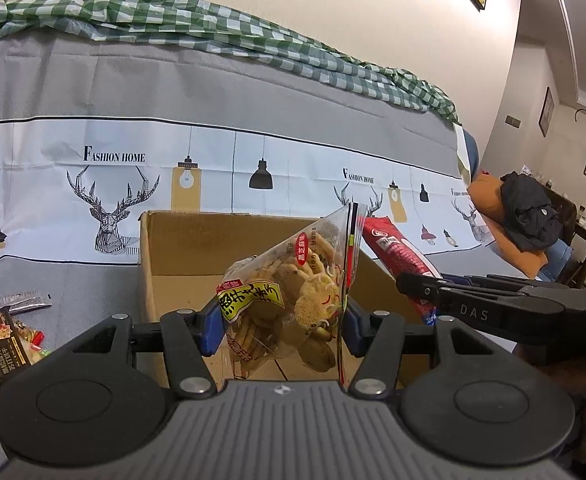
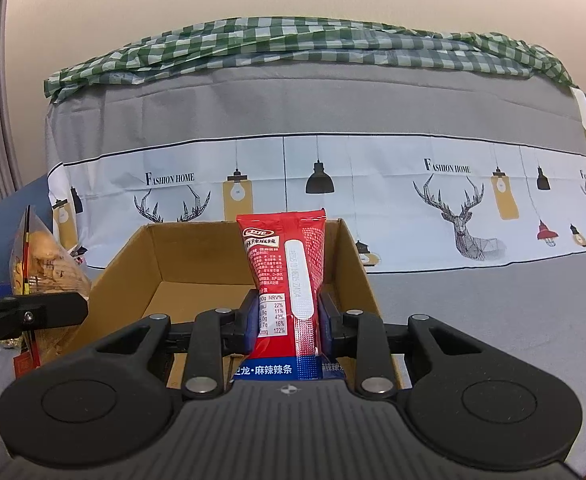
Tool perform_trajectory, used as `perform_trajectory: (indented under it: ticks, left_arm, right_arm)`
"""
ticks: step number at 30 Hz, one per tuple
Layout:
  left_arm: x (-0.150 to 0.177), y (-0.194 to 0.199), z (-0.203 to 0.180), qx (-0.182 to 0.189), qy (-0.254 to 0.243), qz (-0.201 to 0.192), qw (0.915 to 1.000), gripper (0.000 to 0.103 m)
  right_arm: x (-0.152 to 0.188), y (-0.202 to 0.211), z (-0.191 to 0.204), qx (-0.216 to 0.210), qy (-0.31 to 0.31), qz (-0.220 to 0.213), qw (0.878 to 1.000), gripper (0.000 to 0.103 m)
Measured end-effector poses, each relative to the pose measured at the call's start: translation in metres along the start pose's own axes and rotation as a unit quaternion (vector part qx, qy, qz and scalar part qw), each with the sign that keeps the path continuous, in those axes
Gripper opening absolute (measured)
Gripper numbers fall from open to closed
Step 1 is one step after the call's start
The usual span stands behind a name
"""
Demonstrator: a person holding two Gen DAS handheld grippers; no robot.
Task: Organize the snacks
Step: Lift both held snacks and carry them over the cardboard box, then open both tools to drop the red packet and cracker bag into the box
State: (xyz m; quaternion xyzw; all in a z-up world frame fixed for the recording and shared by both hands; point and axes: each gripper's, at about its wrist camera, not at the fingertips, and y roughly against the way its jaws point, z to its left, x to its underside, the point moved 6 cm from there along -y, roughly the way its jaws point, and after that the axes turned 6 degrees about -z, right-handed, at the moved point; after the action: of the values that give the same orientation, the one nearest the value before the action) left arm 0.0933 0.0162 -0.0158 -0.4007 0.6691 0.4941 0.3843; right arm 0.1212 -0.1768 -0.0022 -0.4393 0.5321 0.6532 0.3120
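My left gripper (image 1: 283, 330) is shut on a clear bag of biscuits (image 1: 293, 296) and holds it above the open cardboard box (image 1: 181, 244). My right gripper (image 2: 289, 320) is shut on a red spicy-strip packet (image 2: 289, 280) and holds it upright over the same box (image 2: 133, 264). The red packet (image 1: 397, 258) and the right gripper (image 1: 425, 294) also show at the right of the left wrist view. The biscuit bag (image 2: 41, 264) and the left gripper's finger (image 2: 33, 314) show at the left of the right wrist view.
Several loose snack packets (image 1: 5, 336) lie on the grey cloth to the left of the box. A printed deer cloth (image 2: 453, 200) covers the sofa back behind it. An orange cushion with a black garment (image 1: 529, 212) lies at the right.
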Motion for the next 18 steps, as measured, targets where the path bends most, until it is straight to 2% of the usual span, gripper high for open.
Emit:
perform_trajectory:
  ticks: [18]
  left_arm:
    - [-0.0001,0.0021,-0.0014,0.005,0.002,0.001,1.0000,0.063]
  right_arm:
    - [0.0013,0.0018,0.0017,-0.003,0.009,-0.002,1.000,0.031]
